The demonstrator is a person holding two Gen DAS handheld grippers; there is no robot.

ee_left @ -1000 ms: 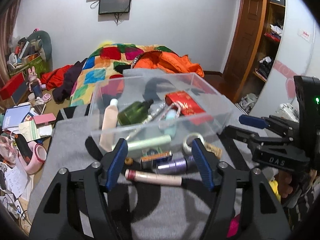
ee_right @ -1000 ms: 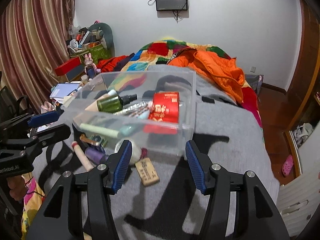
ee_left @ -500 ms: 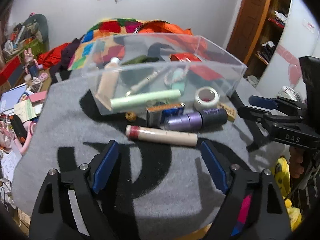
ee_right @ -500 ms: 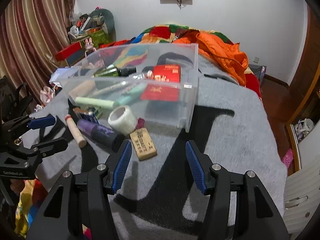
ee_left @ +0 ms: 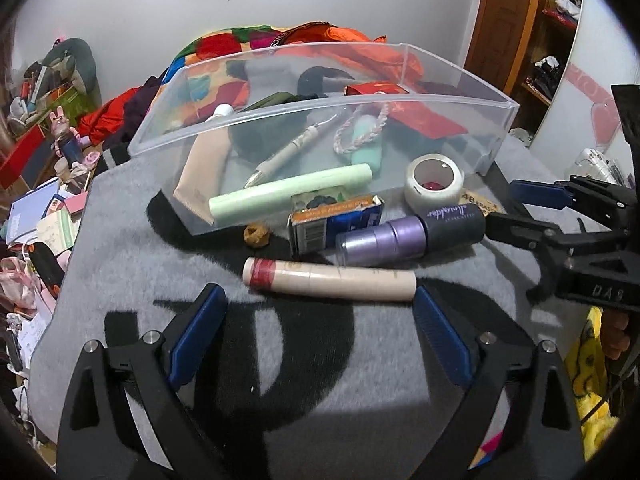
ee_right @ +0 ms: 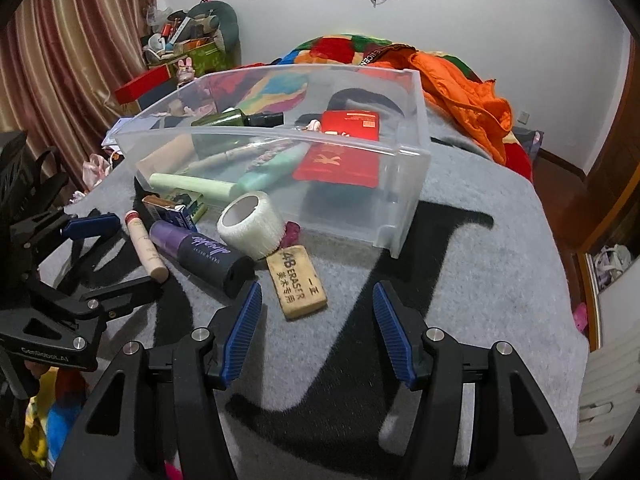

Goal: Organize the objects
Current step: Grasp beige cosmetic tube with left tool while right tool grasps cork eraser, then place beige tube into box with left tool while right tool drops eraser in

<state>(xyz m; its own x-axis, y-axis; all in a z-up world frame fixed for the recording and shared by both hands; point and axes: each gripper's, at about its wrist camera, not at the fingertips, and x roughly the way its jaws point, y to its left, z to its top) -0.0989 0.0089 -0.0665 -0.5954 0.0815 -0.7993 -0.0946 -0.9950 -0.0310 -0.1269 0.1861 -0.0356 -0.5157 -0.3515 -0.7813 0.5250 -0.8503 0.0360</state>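
Observation:
A clear plastic bin (ee_left: 360, 108) (ee_right: 400, 216) on the grey blanket holds a green tube (ee_left: 288, 192), a red envelope (ee_right: 340, 164) and other small items. In front of it lie a beige tube (ee_left: 328, 284) (ee_right: 146, 250), a purple-black bottle (ee_left: 408, 234) (ee_right: 200, 252), a blue-orange box (ee_left: 332, 224), a tape roll (ee_left: 434, 180) (ee_right: 252, 224) and a tan eraser (ee_right: 298, 284). My left gripper (ee_left: 316, 304) (ee_right: 116, 260) is opening wide just short of the beige tube, holding nothing. My right gripper (ee_right: 316, 292) (ee_left: 516, 212) is open, with the eraser by its left fingertip.
A small brown lump (ee_left: 256, 235) sits beside the box. Beyond the bin lie a patchwork quilt (ee_right: 336, 46) and an orange jacket (ee_right: 468, 100). Cluttered papers and boxes (ee_left: 36, 216) lie left of the blanket. A wooden shelf (ee_left: 532, 28) stands at the right.
Both grippers have sunk toward the blanket and tipped down, so the loose items look nearer. The left jaws have spread much wider. The right jaws look unchanged.

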